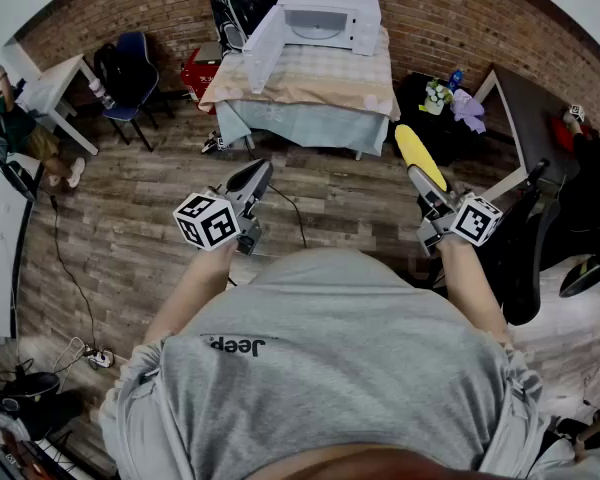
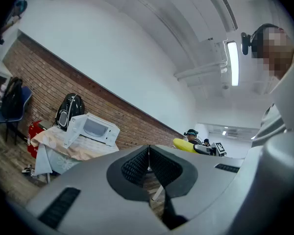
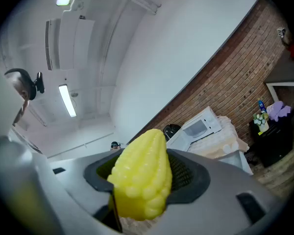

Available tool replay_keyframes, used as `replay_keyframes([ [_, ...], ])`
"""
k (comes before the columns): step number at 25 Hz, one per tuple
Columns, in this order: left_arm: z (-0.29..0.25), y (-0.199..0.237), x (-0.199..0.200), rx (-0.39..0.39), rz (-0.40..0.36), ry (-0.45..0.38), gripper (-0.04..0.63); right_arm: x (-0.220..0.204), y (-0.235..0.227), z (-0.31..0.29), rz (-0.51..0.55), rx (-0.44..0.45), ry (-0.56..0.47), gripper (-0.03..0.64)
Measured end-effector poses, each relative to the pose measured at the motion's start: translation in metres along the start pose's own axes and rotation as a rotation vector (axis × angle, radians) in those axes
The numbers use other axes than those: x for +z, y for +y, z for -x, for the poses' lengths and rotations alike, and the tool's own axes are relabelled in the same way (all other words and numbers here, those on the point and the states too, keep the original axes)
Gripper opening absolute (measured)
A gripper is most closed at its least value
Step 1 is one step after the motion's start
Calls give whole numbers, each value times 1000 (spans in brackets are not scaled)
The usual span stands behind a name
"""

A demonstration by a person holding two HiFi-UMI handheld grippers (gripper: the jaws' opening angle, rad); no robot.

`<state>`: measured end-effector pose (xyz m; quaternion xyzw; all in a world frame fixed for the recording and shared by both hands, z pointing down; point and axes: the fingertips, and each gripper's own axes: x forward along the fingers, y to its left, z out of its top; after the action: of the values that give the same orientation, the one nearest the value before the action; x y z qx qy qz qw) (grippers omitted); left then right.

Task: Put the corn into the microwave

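Wood floor (image 1: 130, 238), brick wall (image 1: 480, 18); a cloth-covered desk (image 1: 300, 93) carries the open microwave (image 1: 325, 18). Your right gripper (image 1: 427, 190) clamps the corn (image 1: 420, 156) in its fingers; your left gripper (image 1: 257, 173) has its fingers closed, empty.

On counter (image 1: 310, 118): microwave (image 1: 332, 15). Left of counter: chair (image 1: 130, 68). Before counter, at right: corn (image 1: 420, 156) in right hand-held gripper (image 1: 422, 182); at left: left hand-held gripper (image 1: 255, 174).

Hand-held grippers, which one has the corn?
The right hand-held gripper, its jaws closed on the yellow corn; the left hand-held gripper is shut with nothing between its jaws.
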<state>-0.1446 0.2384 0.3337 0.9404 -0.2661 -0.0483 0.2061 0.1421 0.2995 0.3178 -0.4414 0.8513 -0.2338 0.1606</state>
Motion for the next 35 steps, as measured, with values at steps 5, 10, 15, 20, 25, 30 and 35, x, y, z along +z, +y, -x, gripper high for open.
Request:
replay_keyframes([
  [5, -5, -6, -4, 3, -3, 4, 23, 2, -3, 5, 1, 11, -4, 268],
  [10, -13, -11, -4, 8, -8, 5, 23, 5, -14, 5, -19, 20, 4, 268],
  [15, -18, -25, -10, 19, -12, 5, 23, 4, -23, 15, -42, 23, 15, 268],
  [20, -27, -45, -21, 40, -14, 5, 23, 13, -31, 8, -44, 75, 3, 268],
  [25, -34, -69, -27, 63, -32, -1, 23, 12, -41, -12, -61, 107, 18, 267],
  [30, -33, -81, -30, 100, -45, -6, 23, 1, -54, -21, -94, 68, 64, 267],
  [35, -32, -90, -37, 121, -37, 1, 23, 1, -48, -24, -99, 102, 68, 265],
])
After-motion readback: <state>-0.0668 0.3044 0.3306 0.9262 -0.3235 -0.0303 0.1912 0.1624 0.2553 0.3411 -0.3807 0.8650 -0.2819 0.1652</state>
